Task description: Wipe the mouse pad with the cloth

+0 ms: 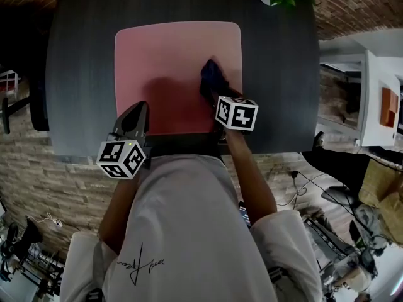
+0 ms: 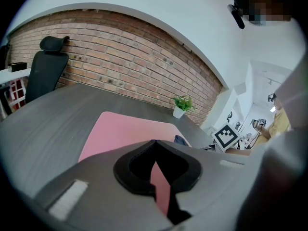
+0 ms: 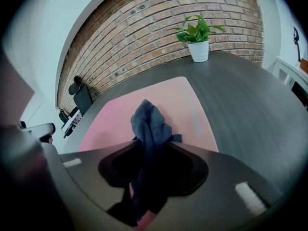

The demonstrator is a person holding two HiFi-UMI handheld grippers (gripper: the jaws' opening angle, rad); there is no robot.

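My left gripper (image 2: 154,142) waits at the near edge of the pink mouse pad (image 1: 170,55), jaws together on nothing, out of the way. My right gripper (image 3: 150,142) pinches the dark cloth (image 3: 150,121) so its bunched end presses on the pad, right of centre on the desk (image 1: 82,55).

The left hand-held gripper (image 1: 140,109) is held low and near the body, pointed forward. Its jaws are brought together at the tips, with nothing clamped between them. The right hand-held gripper (image 1: 216,92) is reached further forward and tipped downward. Its jaws are closed on the cloth (image 3: 147,119), which is bunched out past the tips. The left forearm (image 1: 119,200) and right forearm (image 1: 253,176) are extended bare from white sleeves (image 1: 286,231).
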